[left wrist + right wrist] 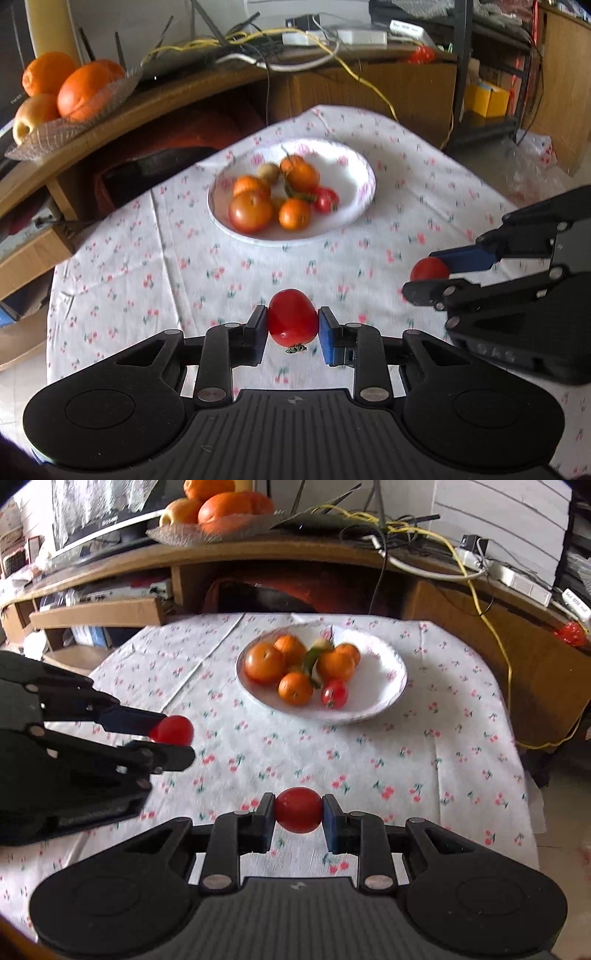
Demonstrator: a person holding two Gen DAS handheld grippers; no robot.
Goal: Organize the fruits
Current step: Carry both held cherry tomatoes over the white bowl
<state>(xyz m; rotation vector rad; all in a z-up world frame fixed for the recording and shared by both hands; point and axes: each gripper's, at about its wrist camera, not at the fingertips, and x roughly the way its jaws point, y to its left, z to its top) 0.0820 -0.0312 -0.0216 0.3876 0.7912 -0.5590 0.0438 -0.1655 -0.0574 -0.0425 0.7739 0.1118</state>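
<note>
Left wrist view puts the left claw (292,325) at the lower centre of the frame, its 2 pads pressed against the sides of a red tomato (291,317), which is gripped with its green stem end turned down toward the cloth. At the right edge of the same frame the right claw (430,271) reaches in sideways, closed around a second, smaller red tomato (428,269) that shows only partly between its fingers.

Right wrist view shows the smaller tomato squeezed between that claw's pads at the lower centre, and the left claw with its tomato entering from the left edge, about mid-height.

Both tomatoes are held above the counter (155,266), which is covered by a white cloth printed with small cherries. A white plate (354,173) with a floral rim sits on the cloth in the upper middle of both frames, well apart from the claws. It carries several orange fruits (251,211), a small red tomato (325,199), a brownish fruit (269,172) and some green stems, all bunched on its left half.

On a wooden shelf in the upper left of the left wrist frame, a glass dish (44,136) holds large oranges (85,92) and a yellow apple (33,114).
</note>
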